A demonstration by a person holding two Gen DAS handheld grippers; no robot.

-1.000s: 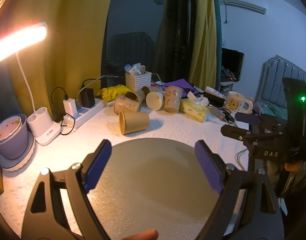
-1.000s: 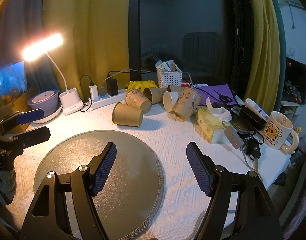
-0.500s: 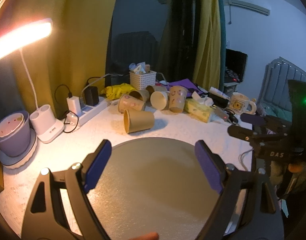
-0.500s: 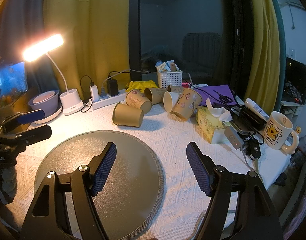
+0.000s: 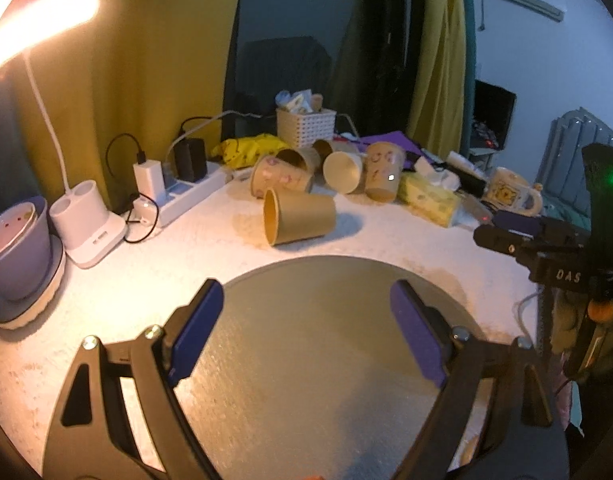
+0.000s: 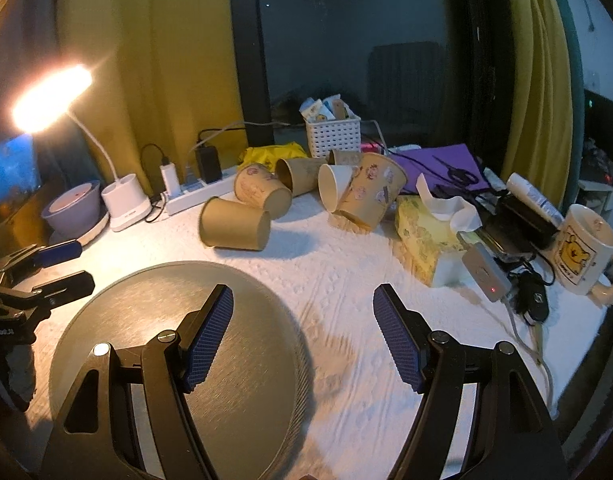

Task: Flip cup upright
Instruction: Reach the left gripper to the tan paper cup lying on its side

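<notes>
A plain brown paper cup [image 5: 300, 218] lies on its side on the white cloth just beyond the round grey mat [image 5: 326, 360], mouth to the left; it also shows in the right wrist view [image 6: 235, 225]. Several more paper cups [image 5: 284, 174] lie tumbled behind it. My left gripper [image 5: 306, 320] is open and empty over the mat, short of the cup. My right gripper [image 6: 302, 326] is open and empty over the mat's right edge [image 6: 302, 360]. Each gripper shows at the other view's edge.
A lit desk lamp [image 6: 52, 96] with white base [image 6: 126, 202], a power strip [image 5: 186, 196], a purple bowl [image 5: 16, 236], a white basket [image 6: 332, 134], a tissue box [image 6: 426, 236], a bear mug [image 6: 584, 248] and keys [image 6: 532, 300] surround the cups.
Both grippers have moved forward toward the cups, so the lying cup looks larger. Both stay open and empty.
</notes>
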